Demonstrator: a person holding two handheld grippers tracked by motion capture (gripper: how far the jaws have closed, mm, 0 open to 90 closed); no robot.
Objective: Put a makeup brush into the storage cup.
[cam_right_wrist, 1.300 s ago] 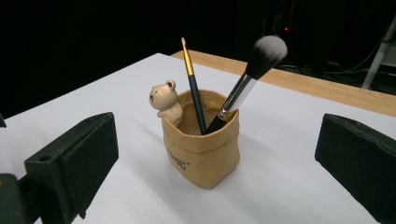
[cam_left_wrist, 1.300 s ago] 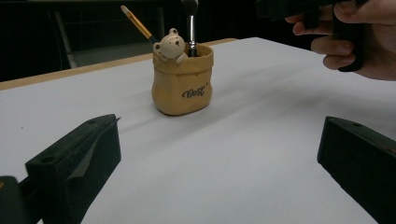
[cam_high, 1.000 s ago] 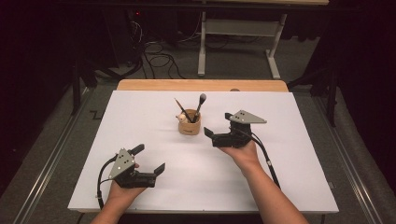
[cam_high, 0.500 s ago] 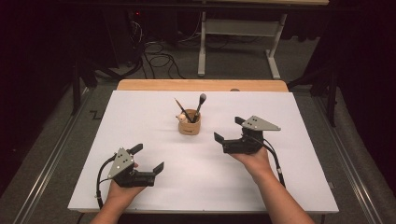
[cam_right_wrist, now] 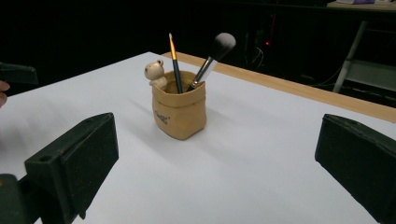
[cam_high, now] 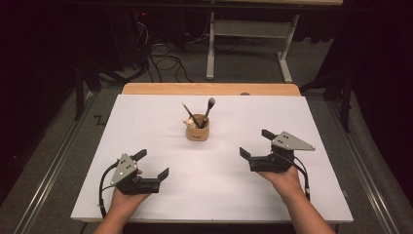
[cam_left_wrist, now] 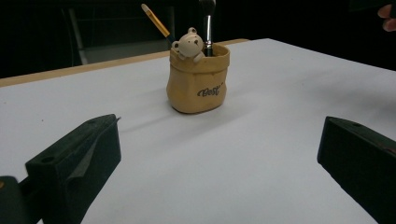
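Note:
A tan bag-shaped holder (cam_high: 197, 131) with a small bear on its rim stands mid-table; it also appears as the holder (cam_left_wrist: 198, 83) in the left gripper view and the holder (cam_right_wrist: 180, 112) in the right gripper view. In it stand a thin paintbrush (cam_right_wrist: 174, 58) and a makeup brush (cam_right_wrist: 214, 56) with a soft head. My left gripper (cam_high: 151, 164) rests open at the front left, well short of the holder. My right gripper (cam_high: 256, 144) is open to the holder's right, with nothing between its jaws.
White sheet (cam_high: 146, 117) covers the table, with a wooden strip (cam_high: 209, 88) along the far edge. Beyond it are a desk frame (cam_high: 248, 34) and cables (cam_high: 160, 53) on the dark floor.
My right gripper has drawn back from beside the holder, moving right and toward the table's front. The left gripper has stayed put.

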